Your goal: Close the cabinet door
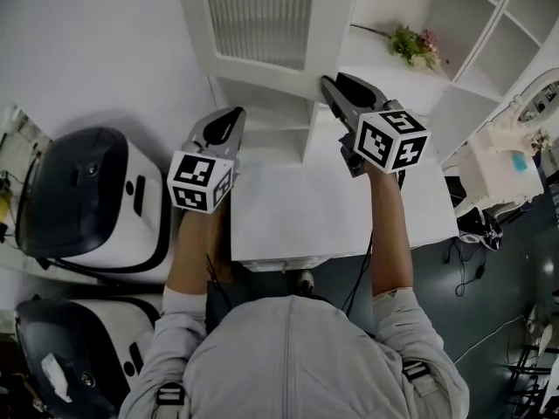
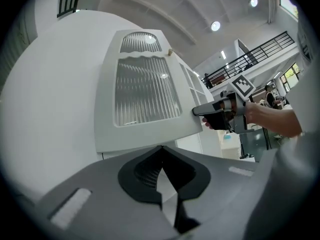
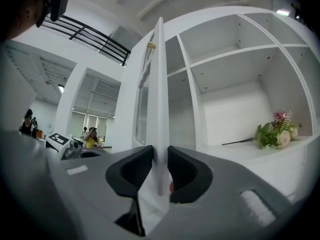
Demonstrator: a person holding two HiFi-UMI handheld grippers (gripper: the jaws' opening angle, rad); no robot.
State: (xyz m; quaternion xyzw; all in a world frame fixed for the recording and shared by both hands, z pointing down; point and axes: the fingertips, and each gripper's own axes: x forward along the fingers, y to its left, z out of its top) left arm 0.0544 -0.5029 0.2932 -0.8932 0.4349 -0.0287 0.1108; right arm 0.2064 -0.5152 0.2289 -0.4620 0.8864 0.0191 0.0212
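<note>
Cabinet door [image 1: 262, 16], white-framed, ribbed glass panel [image 2: 145, 91], thin edge pinched in right claw [image 3: 160, 153], left claw [image 2: 161, 150] pressed together

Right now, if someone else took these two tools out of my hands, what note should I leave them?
The left tool is shut and empty, pointing level at the ribbed-glass face of the cabinet door, short of it.
The right tool is clamped on that door's free edge.
The door stands wide open, swung out from the white cabinet.
Done: edge gripped.
Left: swing the door shut against the cabinet, then let go.
</note>
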